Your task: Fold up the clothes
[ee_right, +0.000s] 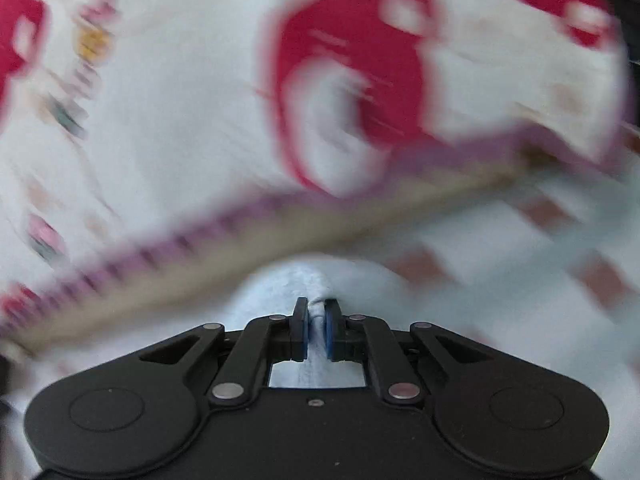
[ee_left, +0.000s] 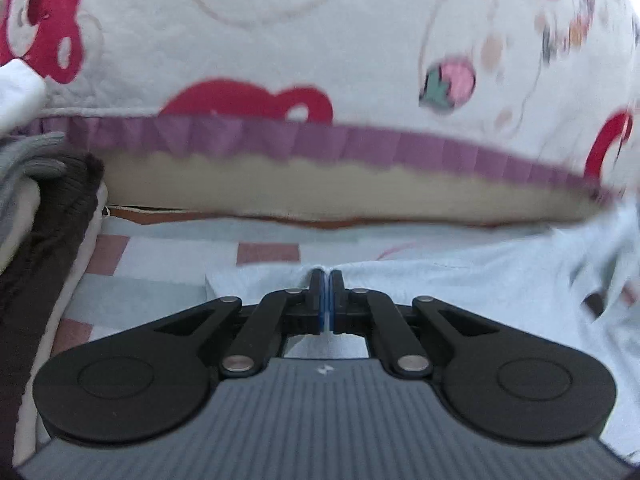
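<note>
though blurred, perhaps quilt (ee_right: 180, 80) ahead

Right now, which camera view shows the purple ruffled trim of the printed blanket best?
The left wrist view: the purple ruffled trim runs across the whole frame, fairly sharp, pleats visible. In the right wrist view it is a motion-blurred diagonal streak.

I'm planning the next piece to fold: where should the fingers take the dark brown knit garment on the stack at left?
Grip the dark brown knit garment at its draped edge facing the checked sheet, coming from the right. That edge hangs free, while grey clothing lies on its top, so judging cautiously a top pinch looks blocked.
</note>
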Tool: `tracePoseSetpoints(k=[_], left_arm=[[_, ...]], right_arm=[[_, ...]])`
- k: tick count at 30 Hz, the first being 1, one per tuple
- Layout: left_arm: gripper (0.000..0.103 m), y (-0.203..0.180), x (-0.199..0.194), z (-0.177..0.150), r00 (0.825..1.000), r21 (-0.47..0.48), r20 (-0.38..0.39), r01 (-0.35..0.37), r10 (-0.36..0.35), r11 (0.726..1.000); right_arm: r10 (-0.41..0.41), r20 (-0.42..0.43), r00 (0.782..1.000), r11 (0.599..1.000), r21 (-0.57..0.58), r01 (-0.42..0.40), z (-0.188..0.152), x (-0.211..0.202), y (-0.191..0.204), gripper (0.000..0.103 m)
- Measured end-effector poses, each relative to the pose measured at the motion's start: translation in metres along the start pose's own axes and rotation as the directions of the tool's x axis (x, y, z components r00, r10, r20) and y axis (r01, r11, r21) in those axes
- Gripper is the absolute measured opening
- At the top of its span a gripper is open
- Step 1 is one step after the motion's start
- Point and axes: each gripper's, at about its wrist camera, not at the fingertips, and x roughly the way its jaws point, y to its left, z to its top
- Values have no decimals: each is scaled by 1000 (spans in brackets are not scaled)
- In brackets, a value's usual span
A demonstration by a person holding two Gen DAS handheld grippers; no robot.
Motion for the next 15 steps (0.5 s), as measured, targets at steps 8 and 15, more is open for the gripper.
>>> tracePoseSetpoints(k=[8, 15], left_arm=[[1, 15, -15, 0, 998, -143, -23, 55, -59, 988], [1, 13, -19, -7, 1000, -114, -21, -9, 7, 993]], right_arm=[[-87, -284, 955, 995, 19, 96, -73, -11, -33, 31], [17, -107, 994, 906, 423, 30, -66, -17, -83, 54]])
